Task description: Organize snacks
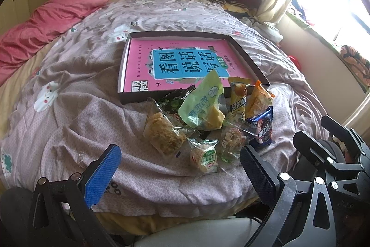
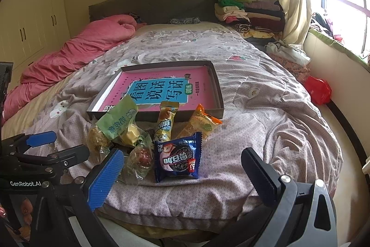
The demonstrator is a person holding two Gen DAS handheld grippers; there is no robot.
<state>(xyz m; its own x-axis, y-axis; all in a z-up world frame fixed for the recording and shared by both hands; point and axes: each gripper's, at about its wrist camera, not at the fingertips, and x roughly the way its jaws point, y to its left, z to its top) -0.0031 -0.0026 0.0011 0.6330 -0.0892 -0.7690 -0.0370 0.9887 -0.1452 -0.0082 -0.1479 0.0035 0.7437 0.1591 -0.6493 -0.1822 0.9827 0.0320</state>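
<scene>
Several wrapped snacks lie in a pile on the bed, just in front of a shallow dark box (image 1: 175, 33) (image 2: 218, 89) that holds a pink book (image 1: 180, 61). The pile includes a green packet (image 1: 203, 101) (image 2: 118, 119), a blue cookie packet (image 1: 262, 129) (image 2: 177, 156), an orange packet (image 1: 256, 98) (image 2: 201, 122), a yellow bar (image 2: 165, 119) and a clear-wrapped floss cake (image 1: 161, 131). My left gripper (image 1: 180, 168) (image 2: 69, 142) hovers open before the pile's near left side. My right gripper (image 2: 182, 175) (image 1: 312, 129) is open too, facing the blue cookie packet, with nothing between its fingers.
The bed carries a mauve patterned quilt (image 2: 266, 108) and a bunched pink blanket (image 1: 50, 17) along the left. Folded clothes (image 2: 242, 10) are stacked by the headboard. A red bag (image 2: 318, 89) lies off the bed's right edge, below a bright window with curtains (image 2: 293, 4).
</scene>
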